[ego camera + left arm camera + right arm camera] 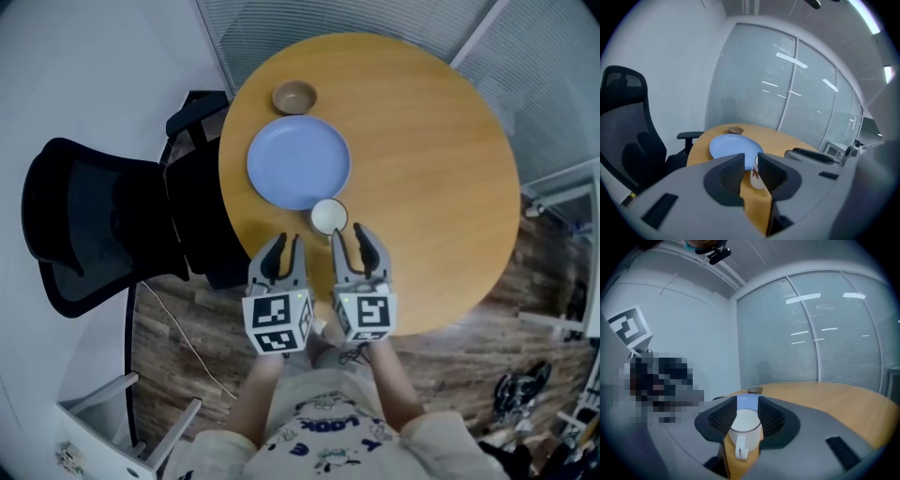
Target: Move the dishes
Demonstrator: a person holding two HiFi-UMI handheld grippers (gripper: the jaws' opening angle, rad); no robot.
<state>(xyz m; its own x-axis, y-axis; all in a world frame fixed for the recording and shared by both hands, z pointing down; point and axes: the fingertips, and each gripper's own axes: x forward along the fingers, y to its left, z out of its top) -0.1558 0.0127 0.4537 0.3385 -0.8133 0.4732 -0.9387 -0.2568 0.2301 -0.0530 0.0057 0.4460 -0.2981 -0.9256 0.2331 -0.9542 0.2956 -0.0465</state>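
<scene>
On the round wooden table (431, 169) a light blue plate (298, 161) lies at the left. A small brown bowl (294, 97) stands just beyond it, and a white cup (329, 217) stands at its near rim. My right gripper (350, 232) is open just behind the cup. In the right gripper view the cup (745, 425) shows between the jaws with its handle toward me, and the pads are not pressing on it. My left gripper (287, 242) hovers beside it at the table's near edge, jaws a little apart and empty. Through their gap the cup (756, 174) shows.
A black office chair (94, 225) stands left of the table, and a second chair's armrest (192, 117) touches the table's left edge. Glass walls with blinds (787, 93) stand behind the table. The floor is wood, with a cable (178, 328) on it.
</scene>
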